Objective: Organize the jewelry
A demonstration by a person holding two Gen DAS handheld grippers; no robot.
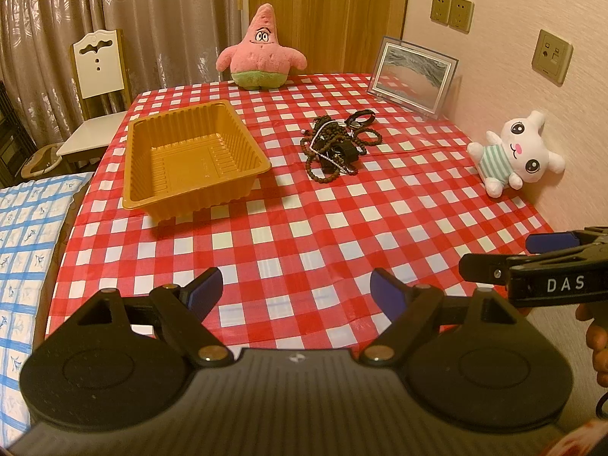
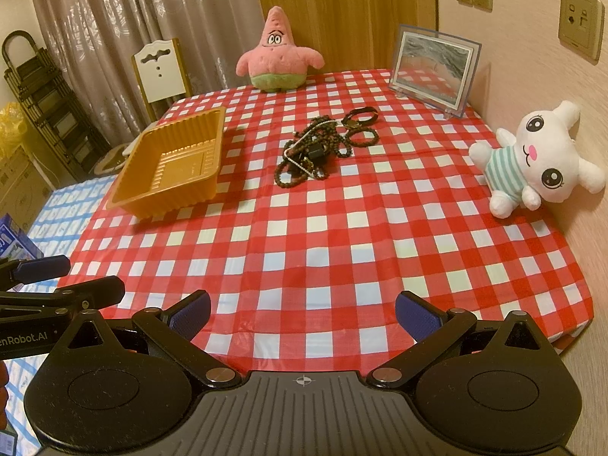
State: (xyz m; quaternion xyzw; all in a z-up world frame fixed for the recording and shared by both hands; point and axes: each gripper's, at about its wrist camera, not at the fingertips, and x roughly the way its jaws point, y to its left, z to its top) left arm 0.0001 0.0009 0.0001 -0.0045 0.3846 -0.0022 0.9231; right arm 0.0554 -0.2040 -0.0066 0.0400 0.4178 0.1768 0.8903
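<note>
Both hand-held grippers, left (image 1: 295,292) and right (image 2: 303,313), hang wide open and empty above the near counter (image 2: 342,228) edge; we see tangled jewelry (image 2: 323,144) well ahead, tray (image 2: 171,163) ahead-left, ready to receive it.

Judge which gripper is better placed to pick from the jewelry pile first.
Right, marginally. The jewelry pile lies almost straight ahead of the right gripper; from the left gripper it sits off to the right, with the tray nearer. Both jaws are open and empty.

both wrist views low, side by side — facing one table (image 1: 304,228)
</note>
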